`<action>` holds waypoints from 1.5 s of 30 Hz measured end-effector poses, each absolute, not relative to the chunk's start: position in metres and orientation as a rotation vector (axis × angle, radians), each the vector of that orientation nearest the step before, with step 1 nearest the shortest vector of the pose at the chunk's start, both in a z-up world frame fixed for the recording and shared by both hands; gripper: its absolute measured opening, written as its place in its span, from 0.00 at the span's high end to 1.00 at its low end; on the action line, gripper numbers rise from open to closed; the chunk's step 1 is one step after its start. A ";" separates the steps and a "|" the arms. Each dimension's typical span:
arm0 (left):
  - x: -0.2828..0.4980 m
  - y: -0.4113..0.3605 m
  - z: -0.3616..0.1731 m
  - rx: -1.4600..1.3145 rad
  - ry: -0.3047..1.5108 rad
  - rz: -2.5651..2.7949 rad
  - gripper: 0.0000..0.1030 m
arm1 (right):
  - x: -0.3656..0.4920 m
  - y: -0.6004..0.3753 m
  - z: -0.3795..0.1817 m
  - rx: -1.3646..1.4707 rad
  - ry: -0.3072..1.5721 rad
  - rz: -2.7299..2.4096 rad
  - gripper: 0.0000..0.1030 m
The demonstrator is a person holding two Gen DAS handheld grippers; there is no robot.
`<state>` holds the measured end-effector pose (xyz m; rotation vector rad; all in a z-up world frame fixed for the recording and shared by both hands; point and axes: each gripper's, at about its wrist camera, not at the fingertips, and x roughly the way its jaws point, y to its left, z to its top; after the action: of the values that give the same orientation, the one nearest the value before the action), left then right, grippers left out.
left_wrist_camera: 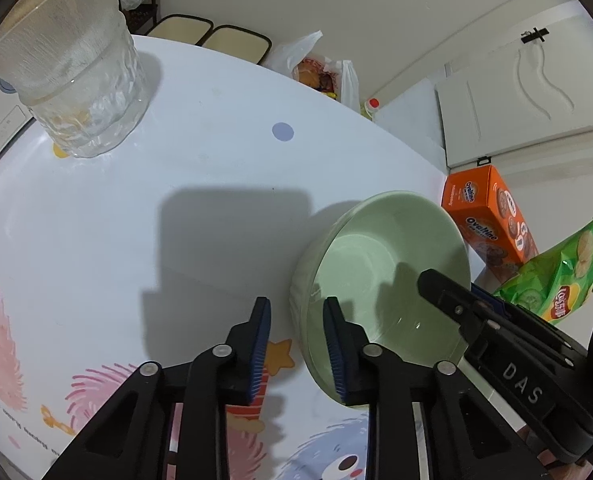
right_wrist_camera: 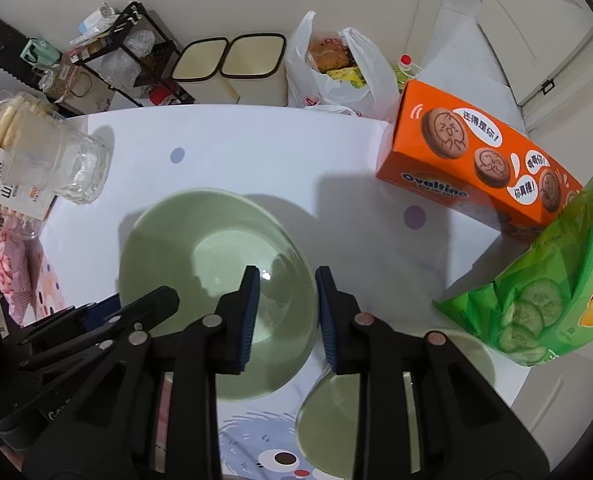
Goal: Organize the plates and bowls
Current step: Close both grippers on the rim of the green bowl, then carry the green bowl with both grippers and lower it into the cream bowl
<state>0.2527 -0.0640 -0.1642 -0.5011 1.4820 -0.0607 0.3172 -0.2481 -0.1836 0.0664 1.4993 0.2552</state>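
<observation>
A ribbed clear glass tumbler [left_wrist_camera: 78, 92] stands on the white cartoon-printed table [left_wrist_camera: 200, 184], well away from the work. An orange Ovaltine biscuit box [right_wrist_camera: 476, 160] and a green cucumber crisp bag [right_wrist_camera: 552, 292] crowd the table's far-right side, and a clear packet of round crackers [right_wrist_camera: 6, 148] lies at its left edge behind the tumbler. Beyond the table are two cream bins with dark rims [right_wrist_camera: 232, 60] and a white plastic shopping bag [right_wrist_camera: 336, 68].

The pale green ceramic bowl [right_wrist_camera: 200, 264] sits near the middle of the table. The left gripper [left_wrist_camera: 296, 344] straddles its left rim, one blue pad outside the wall and one inside; the jaws are narrowed, but a gap shows, so I cannot tell whether they pinch the wall. The right gripper [right_wrist_camera: 286, 312] straddles the opposite rim in the same way, jaws likewise narrowed, contact unclear.

Two green dishes are visible: this bowl, and a second pale green dish [right_wrist_camera: 336, 420] lying just beside it, under the right gripper.
</observation>
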 end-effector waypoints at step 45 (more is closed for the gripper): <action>0.191 -0.028 -0.135 -0.482 1.462 -0.034 0.95 | 0.252 -0.224 -0.155 0.107 1.467 0.294 0.93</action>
<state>0.1913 -0.0276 -0.1354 -0.4816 1.4625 -0.0343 0.2518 -0.2239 -0.1550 0.1071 1.4667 0.2944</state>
